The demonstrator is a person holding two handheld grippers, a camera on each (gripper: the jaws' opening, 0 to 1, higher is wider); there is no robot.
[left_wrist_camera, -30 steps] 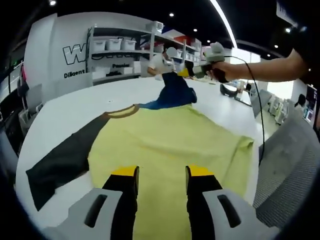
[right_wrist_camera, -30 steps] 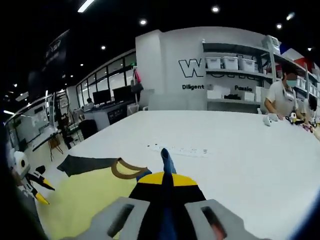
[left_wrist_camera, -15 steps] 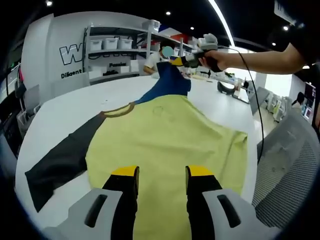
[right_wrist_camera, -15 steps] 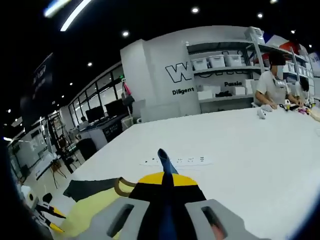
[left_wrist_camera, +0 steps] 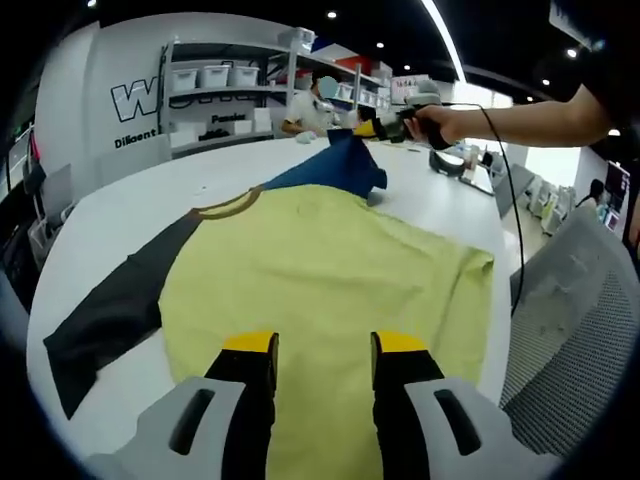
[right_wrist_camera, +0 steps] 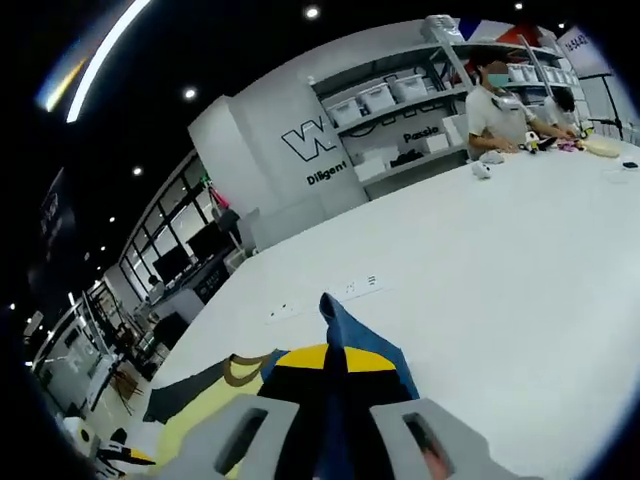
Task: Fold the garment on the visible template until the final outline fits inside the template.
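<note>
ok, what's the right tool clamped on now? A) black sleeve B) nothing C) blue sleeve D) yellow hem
C: the right tool is shut on the blue sleeve, held lifted off the table; blue cloth also sticks out between its jaws in the right gripper view.

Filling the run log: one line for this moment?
right gripper: shut on blue sleeve, lifted | left gripper: open above yellow shirt | black sleeve: flat on table

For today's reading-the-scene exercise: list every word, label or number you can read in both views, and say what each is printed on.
"W": large outlined letter on the grey back wall; the rest is cut off by the shelves.
"Diligent": small lettering on that wall below it.
A second word behind the shelves: too blurred to read.
The garment: no text.
</note>
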